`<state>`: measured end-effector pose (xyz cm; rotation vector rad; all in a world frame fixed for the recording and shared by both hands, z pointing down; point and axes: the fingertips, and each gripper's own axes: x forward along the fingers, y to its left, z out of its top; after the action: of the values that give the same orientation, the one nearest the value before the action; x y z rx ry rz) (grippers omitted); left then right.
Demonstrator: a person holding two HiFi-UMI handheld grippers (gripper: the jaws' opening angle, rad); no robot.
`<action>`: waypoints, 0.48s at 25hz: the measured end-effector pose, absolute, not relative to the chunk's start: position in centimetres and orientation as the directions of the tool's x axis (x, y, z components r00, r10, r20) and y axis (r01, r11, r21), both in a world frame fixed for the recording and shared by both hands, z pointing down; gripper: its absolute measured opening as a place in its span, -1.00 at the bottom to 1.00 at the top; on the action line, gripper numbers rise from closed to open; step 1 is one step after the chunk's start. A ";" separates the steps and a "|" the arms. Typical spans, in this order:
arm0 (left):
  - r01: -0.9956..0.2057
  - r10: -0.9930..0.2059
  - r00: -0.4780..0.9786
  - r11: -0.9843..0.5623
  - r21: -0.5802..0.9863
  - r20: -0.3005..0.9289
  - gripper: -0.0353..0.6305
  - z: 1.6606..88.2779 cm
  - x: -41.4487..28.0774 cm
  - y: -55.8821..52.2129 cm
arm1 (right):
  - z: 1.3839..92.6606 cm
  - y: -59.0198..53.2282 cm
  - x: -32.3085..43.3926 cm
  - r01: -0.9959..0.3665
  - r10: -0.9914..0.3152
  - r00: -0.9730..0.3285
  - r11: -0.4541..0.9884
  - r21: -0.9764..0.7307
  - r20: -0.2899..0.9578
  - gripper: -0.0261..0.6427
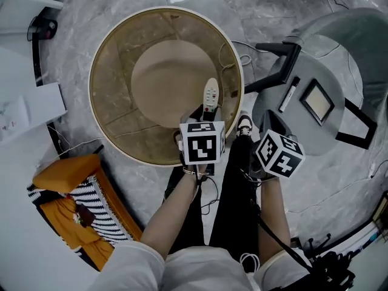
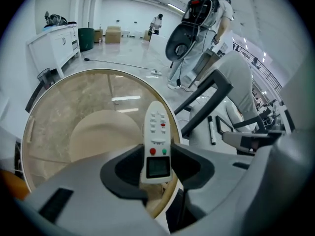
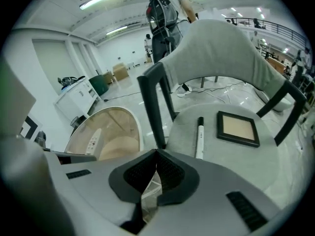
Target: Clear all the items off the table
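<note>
A white remote control sits between the jaws of my left gripper, which is shut on its lower end. The remote hangs over the right rim of the round glass table. To the right, a grey chair carries a black-and-white marker pen and a small dark picture frame on its seat. My right gripper points at that seat's near edge; its jaws meet at the tips with nothing seen between them. Its marker cube hides the jaws in the head view.
The glass top shows only its beige base beneath. An orange cushion and striped cloth lie at the lower left, a white cabinet at the left. Cables and black gear cross the floor at the lower right. A person stands beyond the chair.
</note>
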<state>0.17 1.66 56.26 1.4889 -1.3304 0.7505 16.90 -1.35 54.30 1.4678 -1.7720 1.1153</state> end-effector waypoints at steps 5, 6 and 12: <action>-0.966 -0.325 0.251 -0.020 0.258 0.912 -0.37 56.6 5.7 2.3 | 54.5 -0.2 22.8 -0.969 -0.507 -0.175 -0.063 -0.238 0.844 -0.85; -0.965 -0.320 0.258 -0.034 0.261 0.912 -0.37 56.8 6.8 2.2 | 54.6 0.0 23.8 -0.967 -0.511 -0.165 -0.084 -0.240 0.844 -0.85; -0.950 -0.271 0.300 -0.168 0.262 0.914 -0.37 57.4 15.0 1.6 | 55.5 1.9 31.2 -0.949 -0.515 -0.106 -0.204 -0.241 0.851 -0.85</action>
<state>15.00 1.61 57.40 1.6449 -1.1310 0.9229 31.21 1.87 55.51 1.7155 -1.6041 1.2585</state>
